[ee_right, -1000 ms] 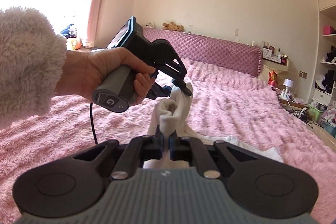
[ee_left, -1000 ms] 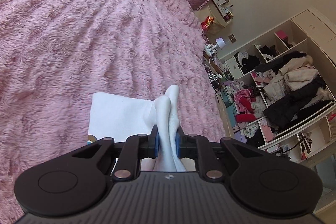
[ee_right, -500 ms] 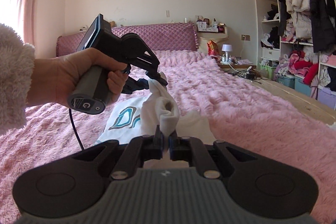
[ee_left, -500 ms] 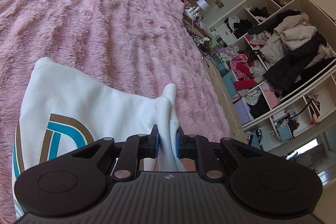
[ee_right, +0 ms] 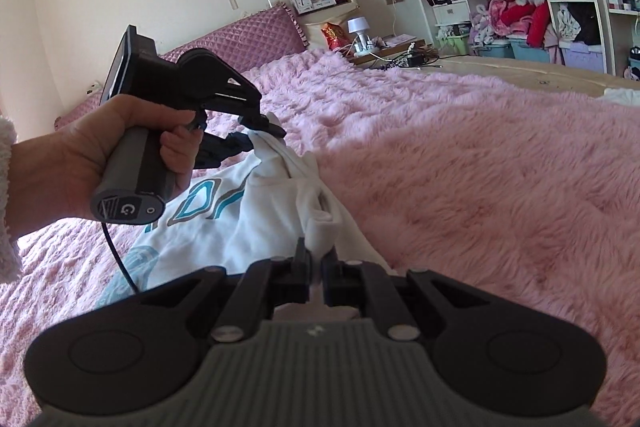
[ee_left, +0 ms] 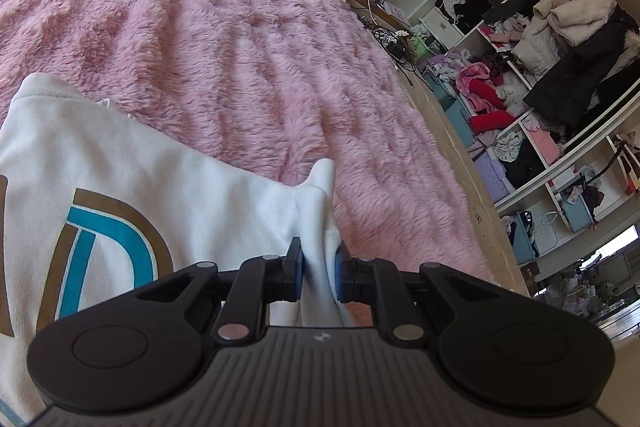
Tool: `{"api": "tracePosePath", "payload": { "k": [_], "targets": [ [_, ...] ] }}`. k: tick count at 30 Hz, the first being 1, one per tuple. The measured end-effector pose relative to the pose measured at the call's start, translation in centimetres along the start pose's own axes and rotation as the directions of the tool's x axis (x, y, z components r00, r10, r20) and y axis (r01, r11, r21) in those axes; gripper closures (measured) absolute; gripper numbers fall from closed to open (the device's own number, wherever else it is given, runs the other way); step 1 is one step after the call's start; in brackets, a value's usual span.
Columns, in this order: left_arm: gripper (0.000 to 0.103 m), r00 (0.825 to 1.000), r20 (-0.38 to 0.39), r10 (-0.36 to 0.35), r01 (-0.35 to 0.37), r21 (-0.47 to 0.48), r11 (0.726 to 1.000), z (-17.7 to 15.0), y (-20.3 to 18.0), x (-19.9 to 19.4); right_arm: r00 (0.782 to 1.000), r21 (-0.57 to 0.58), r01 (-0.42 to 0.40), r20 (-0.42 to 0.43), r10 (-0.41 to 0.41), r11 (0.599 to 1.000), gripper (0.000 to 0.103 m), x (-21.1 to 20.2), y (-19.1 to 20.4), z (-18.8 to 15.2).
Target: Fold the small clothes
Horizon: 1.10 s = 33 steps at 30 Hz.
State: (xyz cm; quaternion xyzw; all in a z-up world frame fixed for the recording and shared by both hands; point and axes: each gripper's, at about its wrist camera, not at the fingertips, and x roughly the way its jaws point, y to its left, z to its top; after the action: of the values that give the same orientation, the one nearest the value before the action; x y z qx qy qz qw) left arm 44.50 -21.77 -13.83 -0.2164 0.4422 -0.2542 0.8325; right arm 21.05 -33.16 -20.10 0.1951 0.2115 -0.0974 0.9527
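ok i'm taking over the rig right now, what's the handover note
Left gripper: shut on a bunched edge of the white top.
Right gripper: shut on another bunch of the same edge; the left hand shows in its view.
Top: printed side up, teal and brown print, far part on the pink fluffy blanket, gripped edge lifted off it.
Done: both grips taken, top partly spread.
Left: lay it flat, then likely every fold.

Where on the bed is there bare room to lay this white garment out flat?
The fluffy pink bedspread is bare ahead, from the white printed garment to the quilted purple headboard, and toward the cluttered open wardrobe shelves. The crowded spot is where the left gripper and right gripper pinch the bunched cloth.
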Motion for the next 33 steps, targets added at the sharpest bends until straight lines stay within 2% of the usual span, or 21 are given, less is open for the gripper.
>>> {"api": "tracePosePath", "payload": {
  "k": [8, 11, 12, 14, 16, 18, 20, 25, 27, 28, 30, 33],
  "targets": [
    [0.087, 0.998, -0.016, 0.060, -0.059, 0.073, 0.996, -0.8, -1.0, 1.7, 1.000, 0.076, 0.010, -0.022, -0.008, 0.997, 0.103, 1.1, -1.5, -0.2],
    [0.086, 0.993, -0.026, 0.114, -0.109, 0.153, 0.982, -1.3, -1.6, 2.8, 0.999, 0.083, 0.013, -0.050, -0.009, 0.996, 0.100, 1.5, -1.6, -0.2],
    [0.082, 0.992, -0.026, 0.120, -0.114, 0.171, 0.979, -1.5, -1.8, 3.0, 0.998, 0.085, 0.021, -0.068, -0.016, 0.996, 0.096, 1.7, -1.8, -0.3],
    [0.072, 0.993, -0.018, 0.113, -0.109, 0.171, 0.979, -1.7, -2.2, 2.8, 0.996, 0.127, 0.028, -0.085, -0.017, 0.992, 0.096, 1.9, -2.9, -0.4],
    [0.062, 0.997, -0.013, 0.074, -0.071, 0.161, 0.984, -1.5, -2.6, 2.1, 0.996, 0.157, 0.022, -0.093, -0.007, 0.987, 0.096, 1.8, -3.5, -0.4],
    [0.062, 1.000, -0.007, 0.017, -0.016, 0.193, 0.981, -1.0, -3.2, 0.9, 0.996, 0.138, 0.029, -0.089, -0.016, 0.990, 0.095, 1.3, -3.2, -0.1],
    [0.062, 1.000, 0.013, -0.017, 0.013, 0.243, 0.970, -0.7, -4.0, -1.1, 0.997, 0.105, 0.046, -0.074, -0.038, 0.993, 0.086, 0.7, -2.9, 0.3],
    [0.062, 0.997, 0.004, -0.077, 0.071, 0.343, 0.937, -2.4, -3.7, -8.0, 0.999, 0.117, 0.013, -0.047, -0.007, 0.993, 0.086, -0.5, -3.7, 1.7],
    [0.062, 0.998, 0.013, -0.055, 0.045, 0.396, 0.917, -4.5, -2.6, -11.3, 0.999, 0.081, 0.000, -0.040, 0.003, 0.997, 0.083, -0.8, -3.9, 2.2],
    [0.062, 0.999, 0.016, -0.043, 0.032, 0.420, 0.907, -5.6, -1.9, -12.8, 0.999, 0.063, -0.014, -0.047, 0.017, 0.998, 0.078, -0.7, -4.0, 2.4],
    [0.062, 0.999, 0.034, -0.010, -0.006, 0.458, 0.889, -8.4, -0.1, -15.9, 0.997, 0.043, -0.053, -0.058, 0.056, 0.998, 0.077, -0.7, -4.3, 2.7],
    [0.061, 0.993, 0.095, 0.069, -0.109, 0.524, 0.845, -12.5, 2.4, -19.6, 0.983, 0.016, -0.148, -0.109, 0.149, 0.989, 0.076, -0.2, -4.7, 3.1]
  ]
}}
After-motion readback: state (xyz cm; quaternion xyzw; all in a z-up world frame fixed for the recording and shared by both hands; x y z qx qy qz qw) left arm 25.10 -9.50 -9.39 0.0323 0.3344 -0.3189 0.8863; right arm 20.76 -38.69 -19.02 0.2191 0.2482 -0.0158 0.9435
